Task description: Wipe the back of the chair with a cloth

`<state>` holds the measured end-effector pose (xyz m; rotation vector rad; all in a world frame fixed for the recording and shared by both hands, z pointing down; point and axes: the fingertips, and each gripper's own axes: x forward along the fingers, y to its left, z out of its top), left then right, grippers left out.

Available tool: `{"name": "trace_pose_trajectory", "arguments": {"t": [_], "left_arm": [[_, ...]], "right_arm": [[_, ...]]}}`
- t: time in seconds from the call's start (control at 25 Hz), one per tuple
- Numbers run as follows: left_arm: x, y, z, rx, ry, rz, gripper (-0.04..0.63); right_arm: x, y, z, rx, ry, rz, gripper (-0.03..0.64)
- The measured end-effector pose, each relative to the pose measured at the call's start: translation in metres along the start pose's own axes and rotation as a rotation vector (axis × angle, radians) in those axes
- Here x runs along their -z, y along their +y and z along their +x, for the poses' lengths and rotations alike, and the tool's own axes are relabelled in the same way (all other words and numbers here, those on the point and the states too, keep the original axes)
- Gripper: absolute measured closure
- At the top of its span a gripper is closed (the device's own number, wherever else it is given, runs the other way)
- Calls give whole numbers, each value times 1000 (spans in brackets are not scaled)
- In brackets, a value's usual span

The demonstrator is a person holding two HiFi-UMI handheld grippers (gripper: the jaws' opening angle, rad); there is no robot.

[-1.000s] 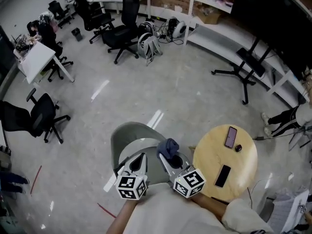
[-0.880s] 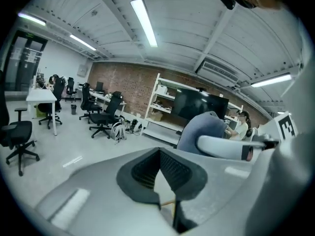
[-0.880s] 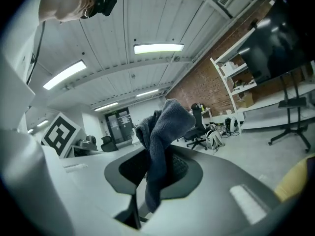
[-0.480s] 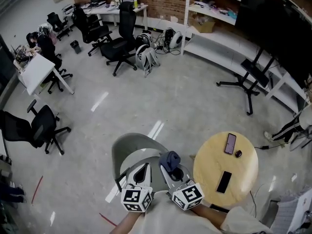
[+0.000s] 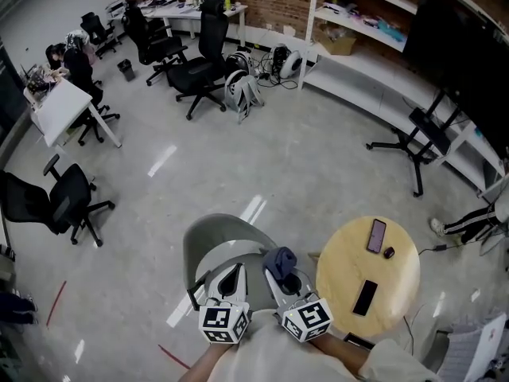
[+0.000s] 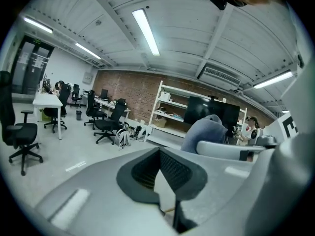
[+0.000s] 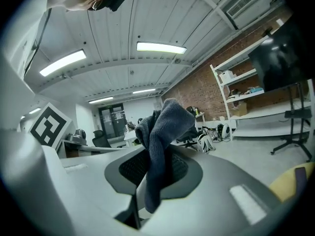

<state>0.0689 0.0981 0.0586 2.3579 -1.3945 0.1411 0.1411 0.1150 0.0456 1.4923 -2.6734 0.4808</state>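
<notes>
Polished grey floor fills the head view, with black office chairs (image 5: 199, 66) and a white desk (image 5: 60, 106) along the far side, and a round wooden bench (image 5: 342, 265) at lower right. The bench carries two phones (image 5: 375, 235) and a small dark object (image 5: 388, 252). I hold both forearms close to my body. The two units point forward side by side over the grey shell chair (image 5: 208, 237), marker cubes nearest me. The left hand-held gripper (image 5: 235, 270) has its jaw tips brought together with nothing between them. In its own view only bare pads and the room beyond appear. The right hand-held gripper (image 5: 276, 274) is clamped on the dark blue cloth (image 5: 278, 259). The cloth bunches above the jaw tips and trails down between the pads. It sits over the right part of the chair, inside the curve of the backrest. I cannot tell from any view whether it touches the chair. Compared with one second ago, the head view has tilted up: more of the brick wall and shelving shows, and both units and the chair sit lower in the frame. Relative to the chair, the units and the cloth have hardly moved, and the grip on the cloth is unchanged.
</notes>
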Motion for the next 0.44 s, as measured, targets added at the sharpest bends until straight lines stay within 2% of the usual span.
{"name": "trace_pose_trajectory", "arguments": {"t": [0.24, 0.44], "left_arm": [[5, -13, 7, 45, 28, 27, 594], [0, -11, 7, 45, 23, 32, 594]], "right_arm": [[-1, -1, 0, -2, 6, -13, 540], [5, -2, -2, 7, 20, 10, 540]]}}
